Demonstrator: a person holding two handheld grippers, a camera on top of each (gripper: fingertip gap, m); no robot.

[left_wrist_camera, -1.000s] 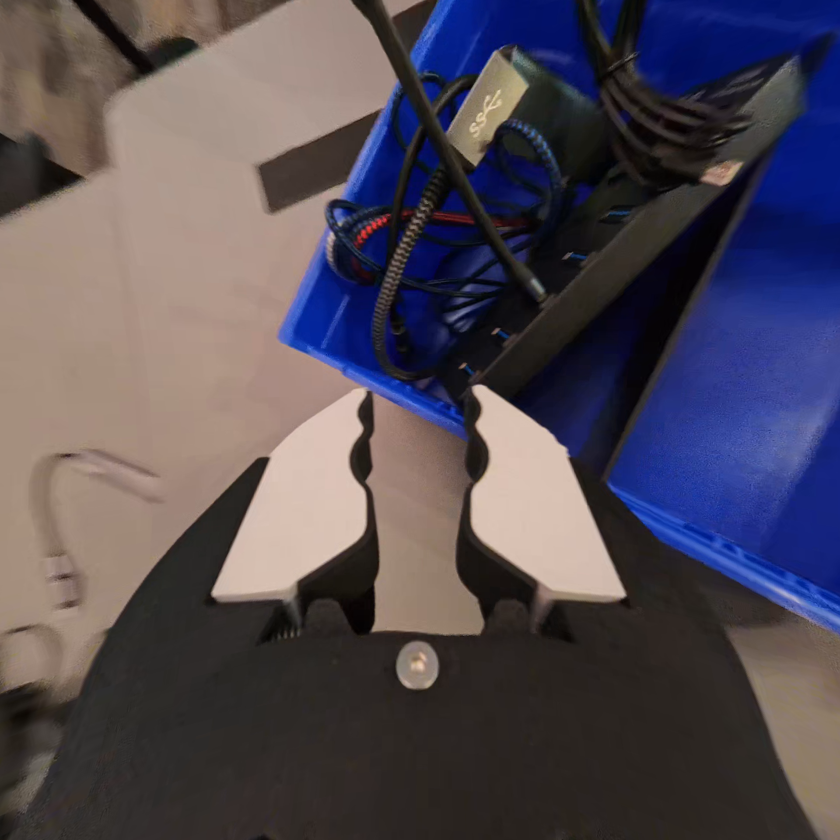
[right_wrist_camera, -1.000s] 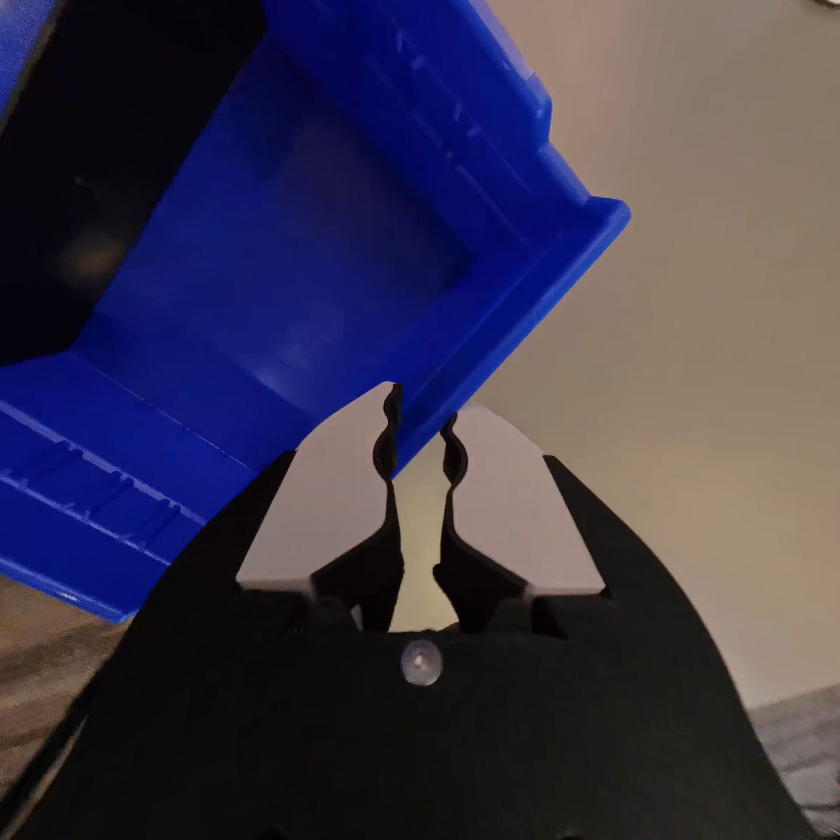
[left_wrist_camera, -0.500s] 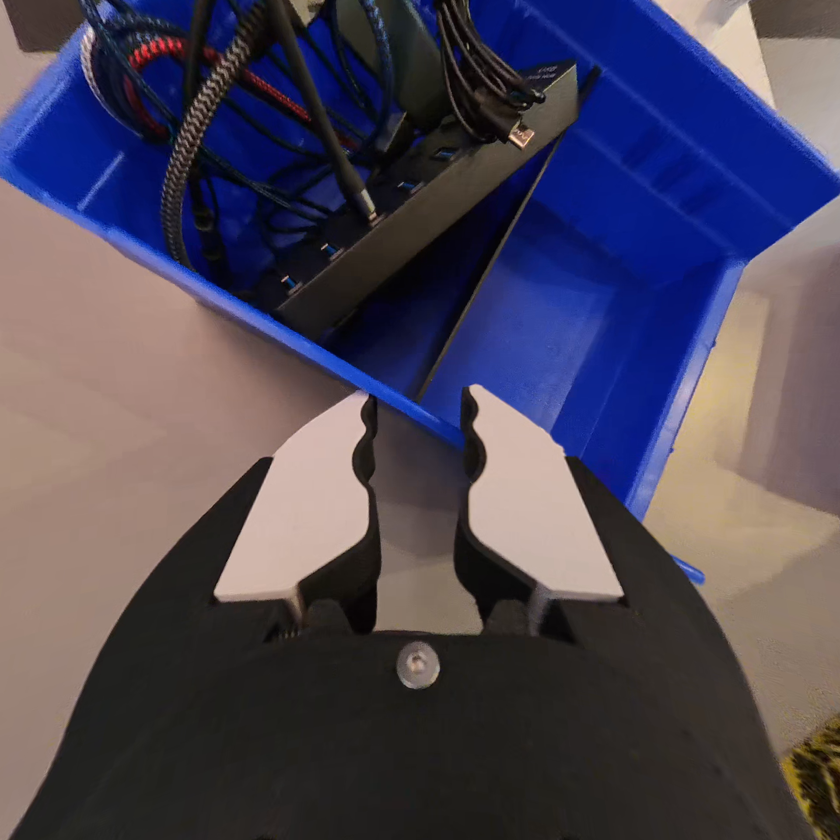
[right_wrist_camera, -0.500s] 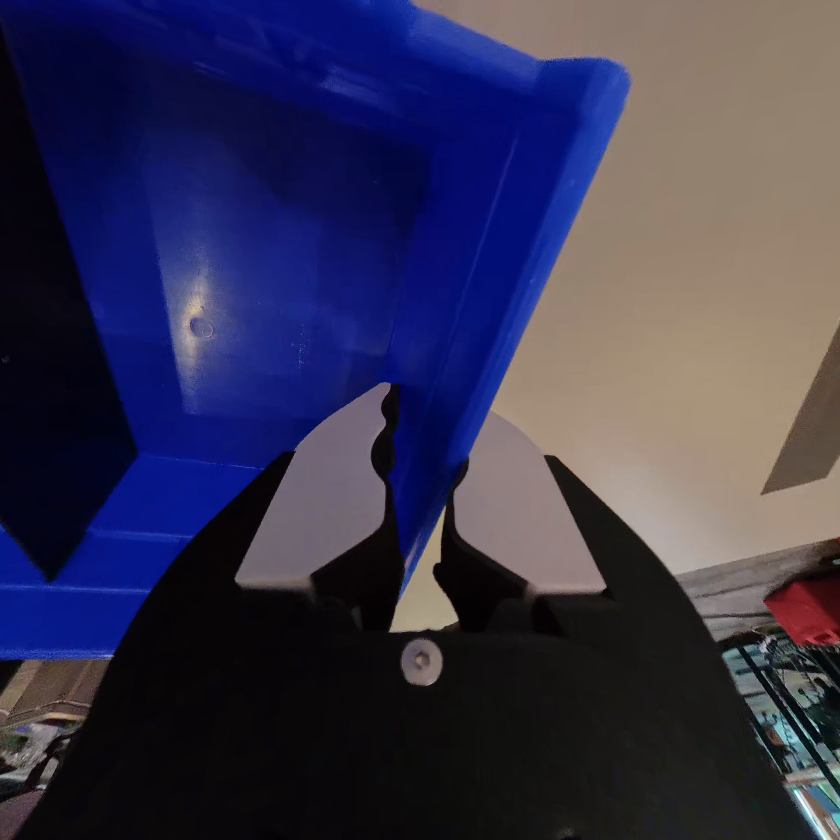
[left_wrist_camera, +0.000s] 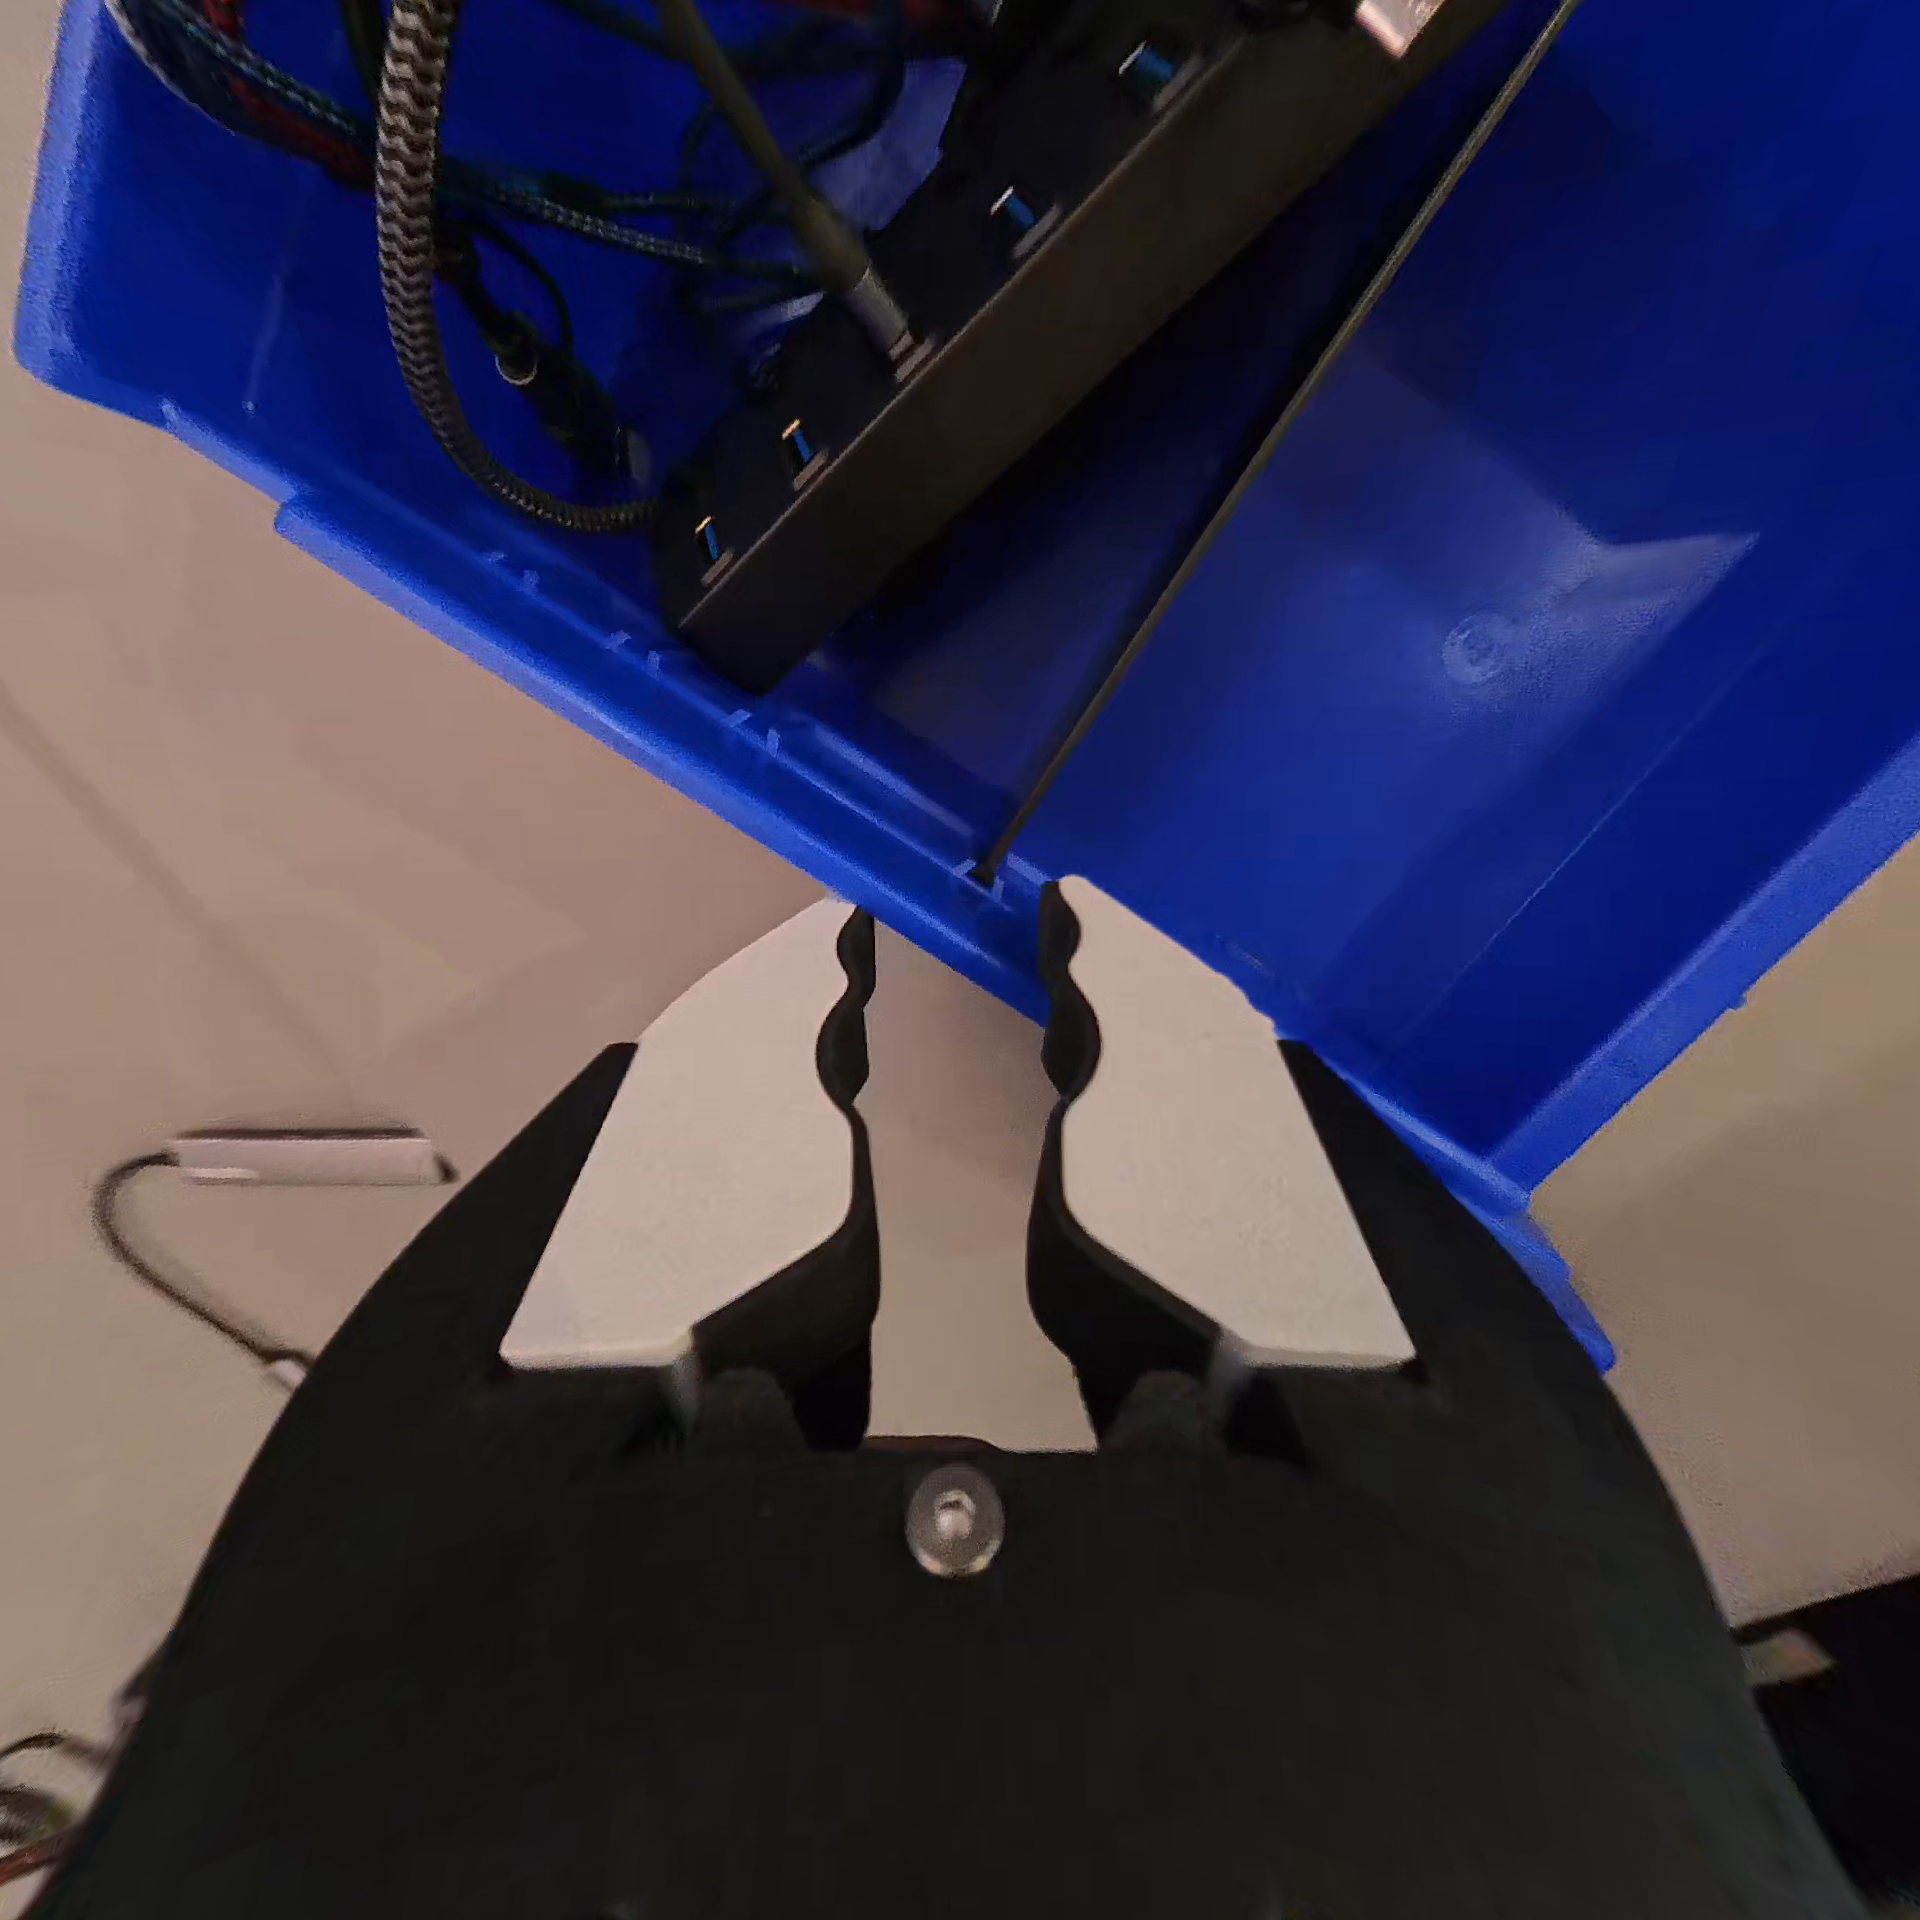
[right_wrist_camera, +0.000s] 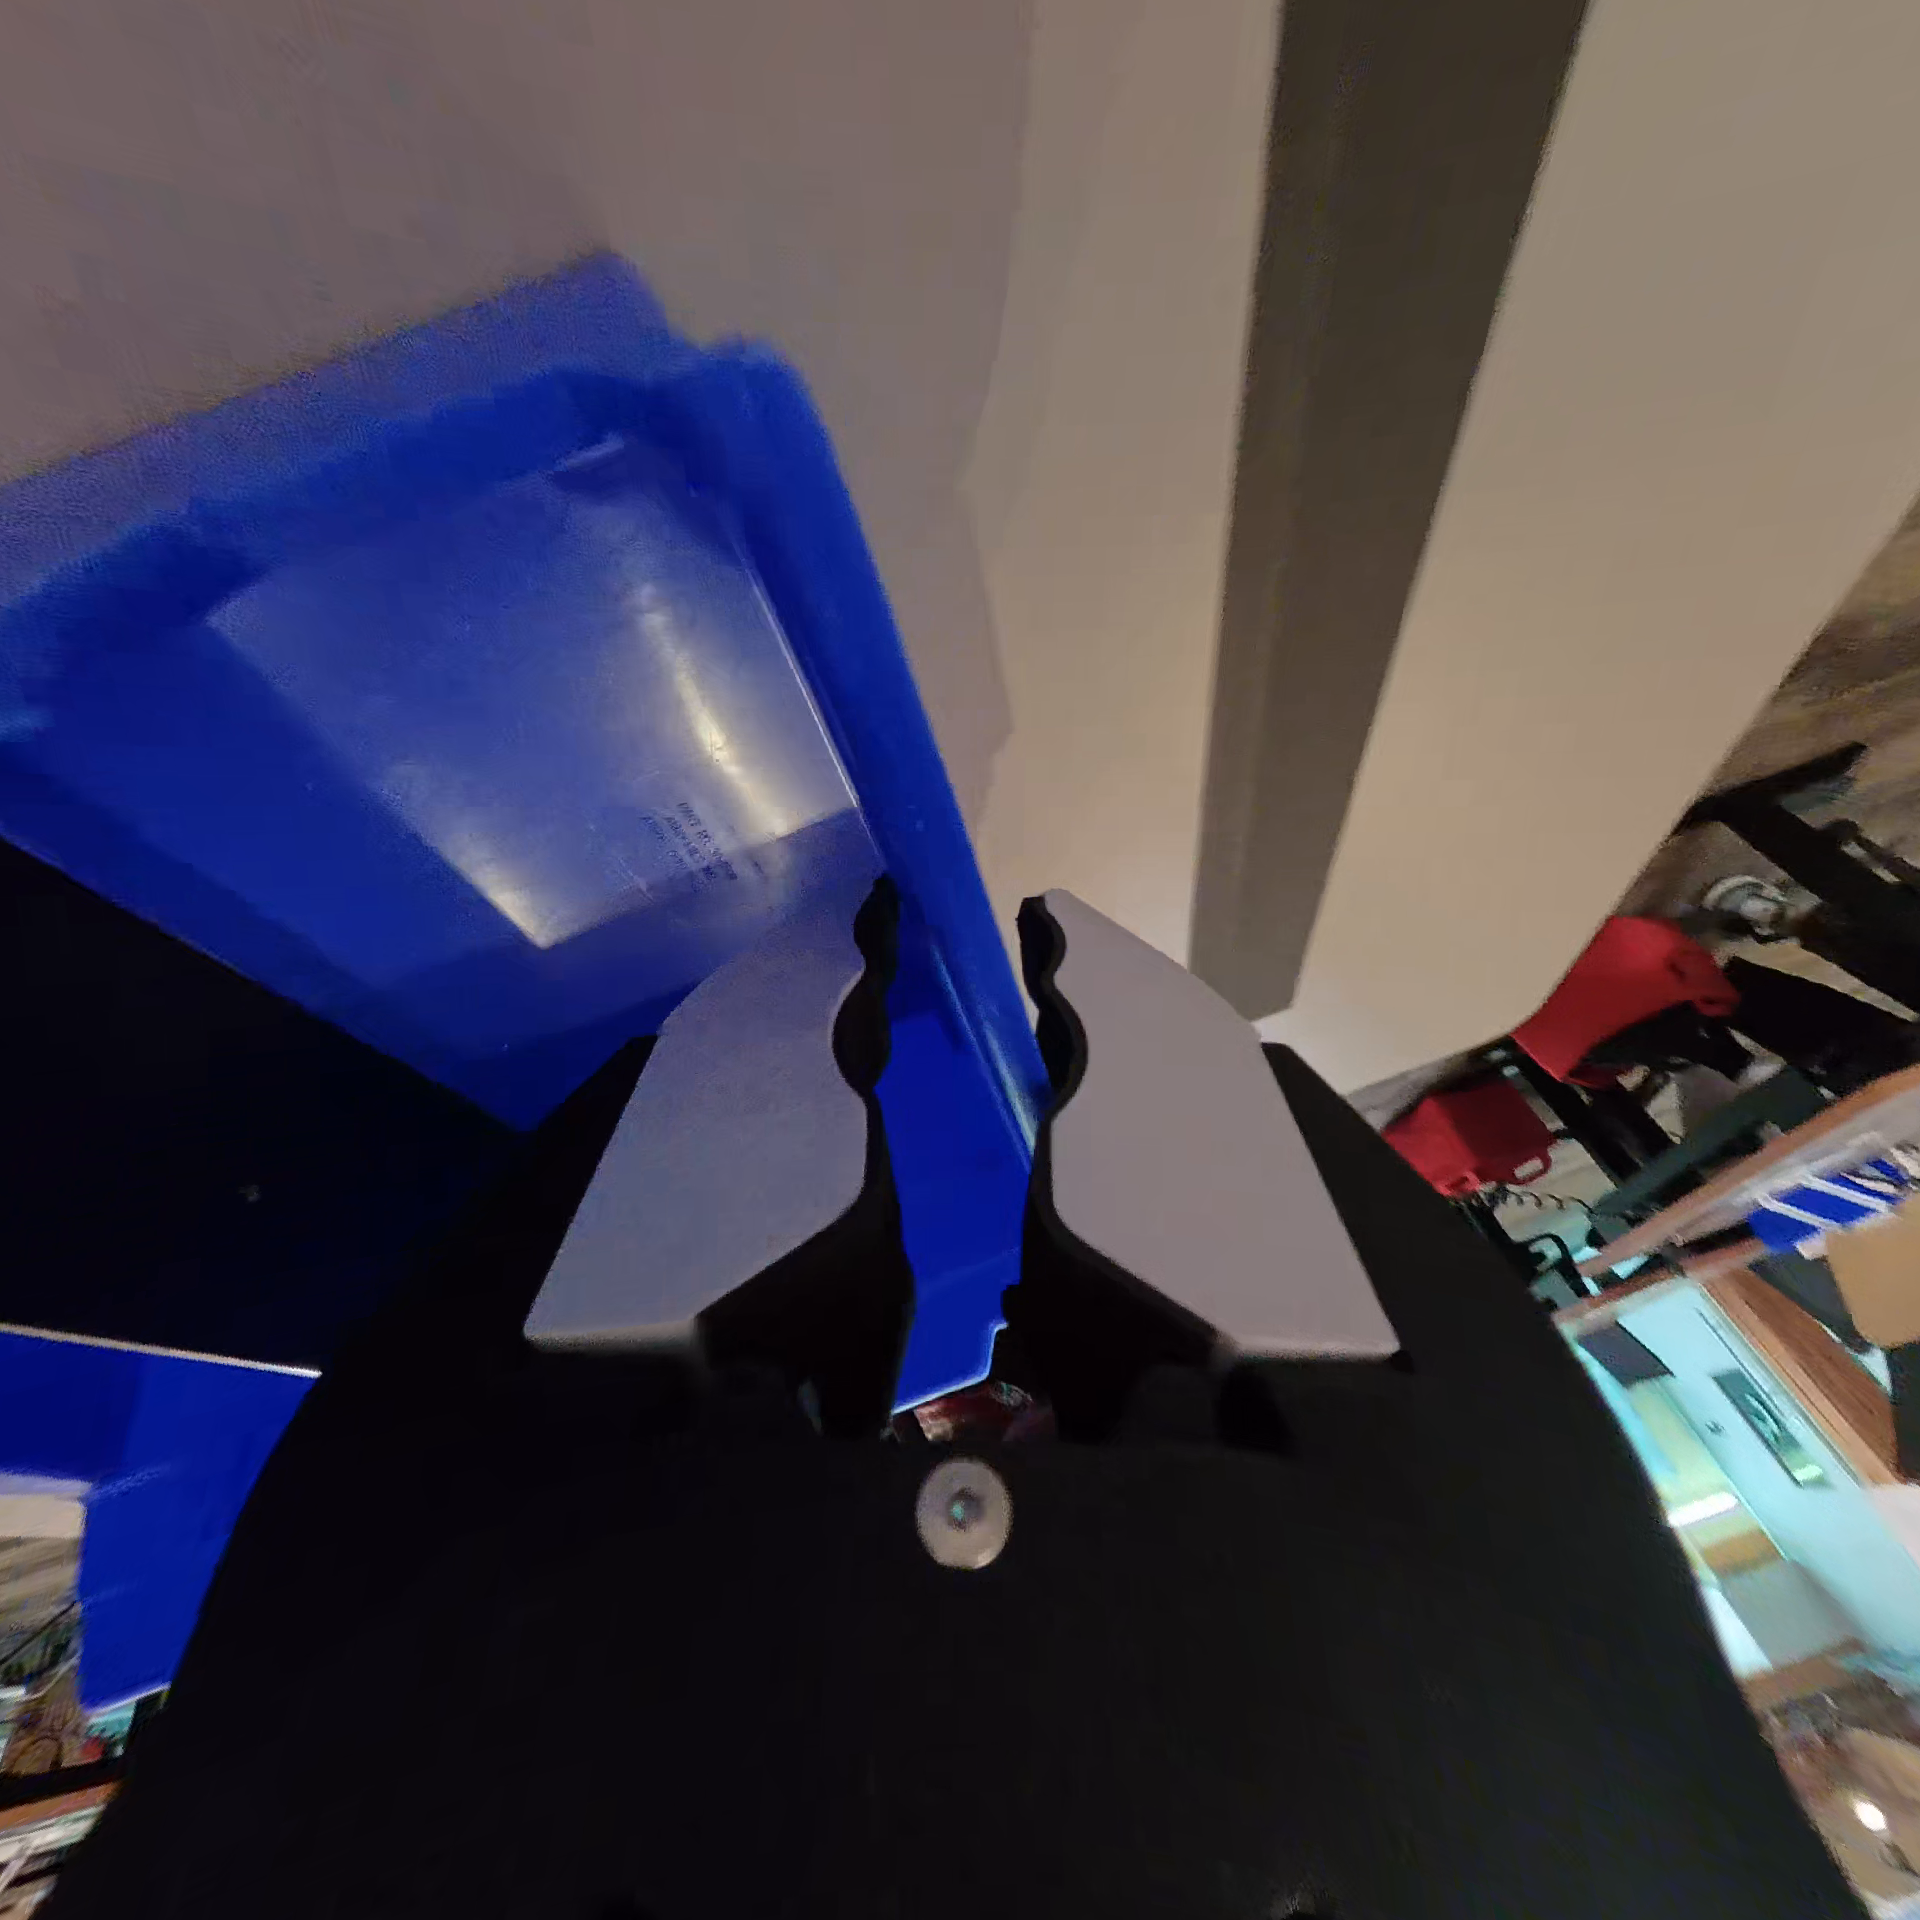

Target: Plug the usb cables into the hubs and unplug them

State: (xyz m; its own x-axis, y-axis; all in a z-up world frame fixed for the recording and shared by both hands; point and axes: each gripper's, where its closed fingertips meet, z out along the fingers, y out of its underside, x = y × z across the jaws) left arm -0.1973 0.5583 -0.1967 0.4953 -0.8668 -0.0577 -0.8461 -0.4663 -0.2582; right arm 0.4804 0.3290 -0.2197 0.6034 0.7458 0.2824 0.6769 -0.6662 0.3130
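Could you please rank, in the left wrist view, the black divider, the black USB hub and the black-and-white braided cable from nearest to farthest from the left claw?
From the left claw:
1. Black divider: its near end meets the blue bin's wall just ahead of the tips.
2. Black USB hub: left of the divider, farther in.
3. Braided cable: far left, deepest.

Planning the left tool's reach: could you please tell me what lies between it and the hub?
The bin's near wall, seen in the left wrist view.

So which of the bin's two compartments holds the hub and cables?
The compartment left of the black divider, holding the black hub; the other one is bare.
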